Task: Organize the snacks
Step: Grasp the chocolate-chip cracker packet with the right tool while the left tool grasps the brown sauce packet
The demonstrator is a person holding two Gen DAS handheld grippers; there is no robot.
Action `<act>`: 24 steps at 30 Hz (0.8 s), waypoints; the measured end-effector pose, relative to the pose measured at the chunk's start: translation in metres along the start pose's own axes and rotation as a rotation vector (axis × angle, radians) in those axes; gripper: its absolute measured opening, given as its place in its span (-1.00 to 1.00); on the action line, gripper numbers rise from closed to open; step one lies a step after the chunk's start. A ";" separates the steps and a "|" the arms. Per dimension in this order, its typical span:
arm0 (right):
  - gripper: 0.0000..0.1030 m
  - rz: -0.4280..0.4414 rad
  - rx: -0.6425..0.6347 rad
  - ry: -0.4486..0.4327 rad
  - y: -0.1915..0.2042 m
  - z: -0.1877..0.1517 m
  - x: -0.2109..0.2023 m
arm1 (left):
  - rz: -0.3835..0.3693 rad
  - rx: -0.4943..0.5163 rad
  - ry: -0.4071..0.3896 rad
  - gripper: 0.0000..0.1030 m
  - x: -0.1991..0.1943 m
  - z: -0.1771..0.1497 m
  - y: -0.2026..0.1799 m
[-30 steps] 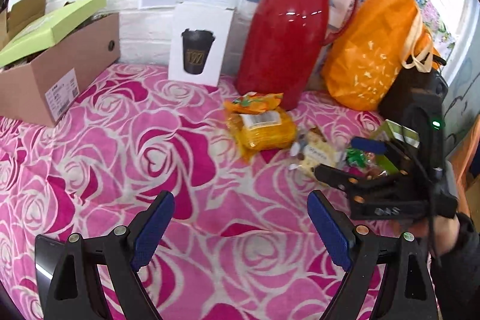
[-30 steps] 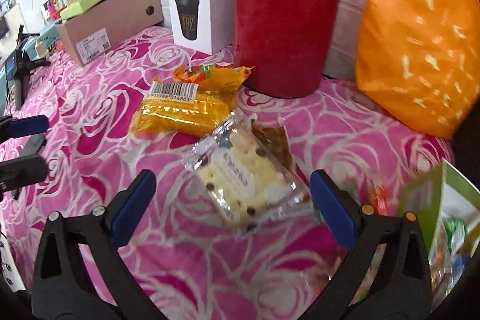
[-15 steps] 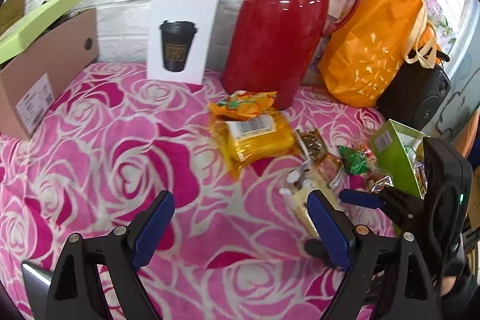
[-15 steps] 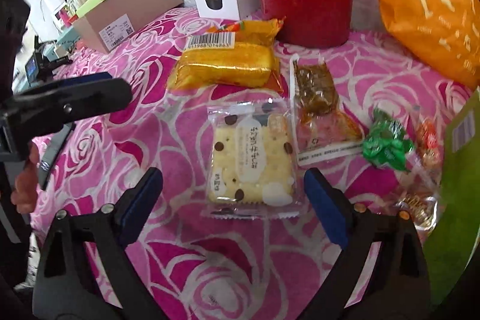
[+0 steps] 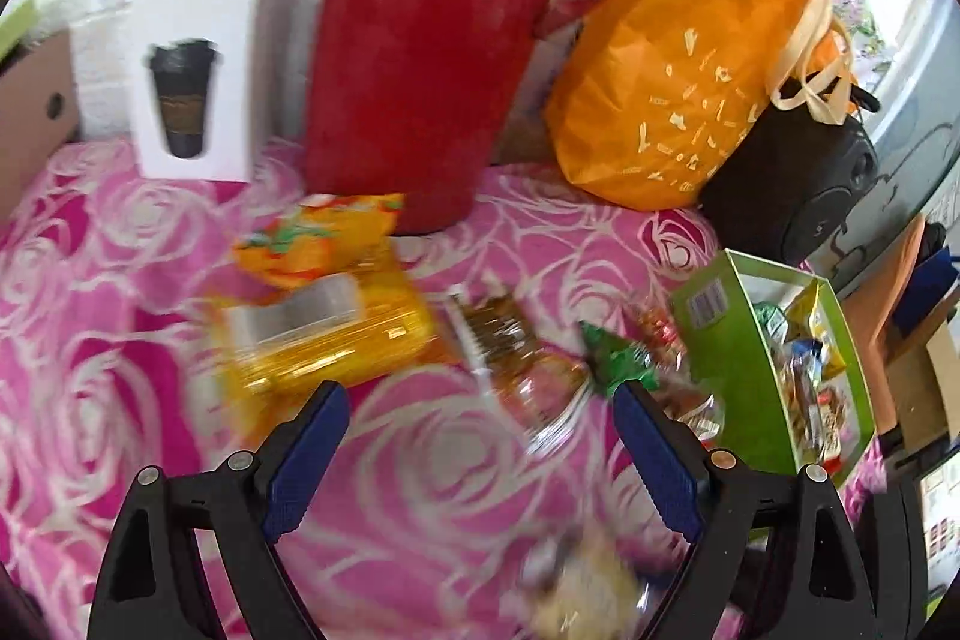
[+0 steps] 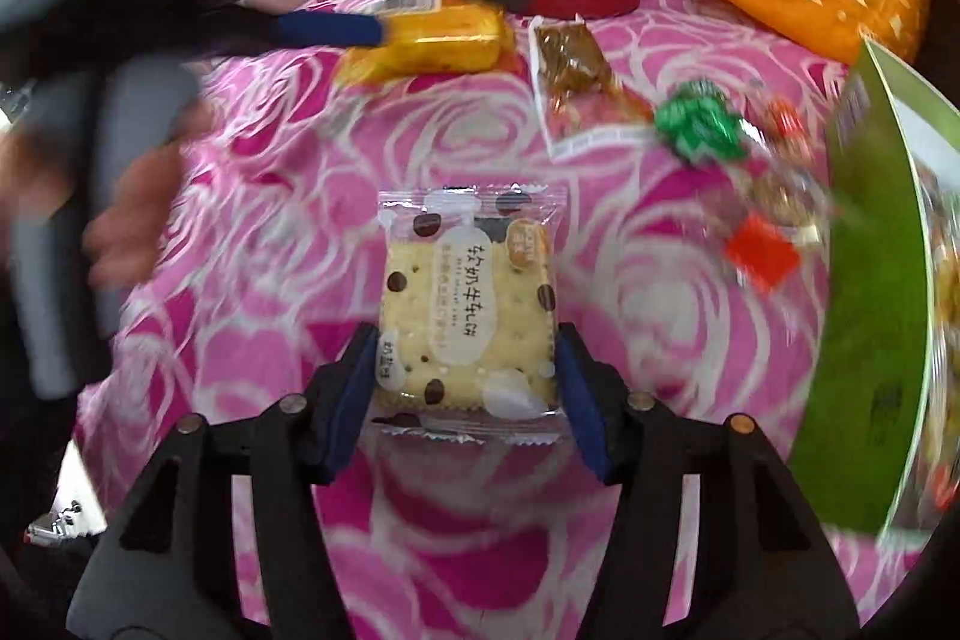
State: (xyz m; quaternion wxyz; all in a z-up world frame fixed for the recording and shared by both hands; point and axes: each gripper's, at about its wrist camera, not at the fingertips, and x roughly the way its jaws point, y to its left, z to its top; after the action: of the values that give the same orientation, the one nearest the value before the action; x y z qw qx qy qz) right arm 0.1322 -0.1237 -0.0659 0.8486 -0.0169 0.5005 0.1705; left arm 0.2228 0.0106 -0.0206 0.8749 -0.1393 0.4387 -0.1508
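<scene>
A clear biscuit packet [image 6: 468, 304] with brown dots lies on the pink rose cloth, and my right gripper [image 6: 467, 346] is shut on its two sides. The same packet shows as a blur [image 5: 588, 598] at the bottom of the left wrist view. My left gripper [image 5: 480, 400] hangs open above the cloth, just short of a yellow packet [image 5: 324, 340], a brown snack packet [image 5: 504, 340] and a green candy [image 5: 618, 358]. To the right stands an open green box [image 5: 744, 364] with several snacks inside. One of the left gripper's blue pads [image 6: 327, 28] crosses the right wrist view.
A red thermos [image 5: 432, 40], an orange bag [image 5: 702, 40], a white cup box [image 5: 192, 82] and a black speaker [image 5: 792, 184] line the back. A cardboard box [image 5: 30, 112] sits far left. A hand [image 6: 132, 220] holds the left gripper. An orange snack bag [image 5: 318, 238] lies by the thermos.
My right gripper has come down and shut on the biscuit packet. The left gripper has moved forward and right toward the snacks, staying open.
</scene>
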 end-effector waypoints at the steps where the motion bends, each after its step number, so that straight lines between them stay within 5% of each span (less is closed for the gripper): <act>1: 0.16 0.003 -0.001 -0.001 0.000 -0.004 -0.001 | 0.010 -0.002 0.004 0.77 0.010 0.005 -0.005; 9: 0.16 0.006 0.007 -0.013 -0.003 -0.019 0.002 | 0.071 -0.029 0.036 0.67 0.063 0.026 -0.022; 11: 0.16 0.010 0.018 -0.020 -0.005 -0.019 0.004 | 0.082 -0.032 0.098 0.40 0.080 0.024 -0.019; 13: 0.16 0.007 0.016 -0.026 -0.005 -0.019 0.006 | 0.128 0.016 0.079 -0.10 0.082 0.018 -0.019; 15: 0.16 0.006 0.018 -0.036 -0.005 -0.021 0.009 | 0.134 0.088 0.081 -0.14 0.078 0.011 -0.021; 24: 0.15 0.019 0.052 -0.065 -0.007 -0.036 -0.011 | 0.053 0.080 0.101 -0.16 0.027 -0.022 -0.014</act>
State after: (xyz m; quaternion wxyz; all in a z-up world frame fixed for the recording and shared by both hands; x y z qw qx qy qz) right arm 0.0989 -0.1399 -0.0759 0.8628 0.0157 0.4772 0.1659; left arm 0.2184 -0.0146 -0.0471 0.8601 -0.0849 0.4796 -0.1519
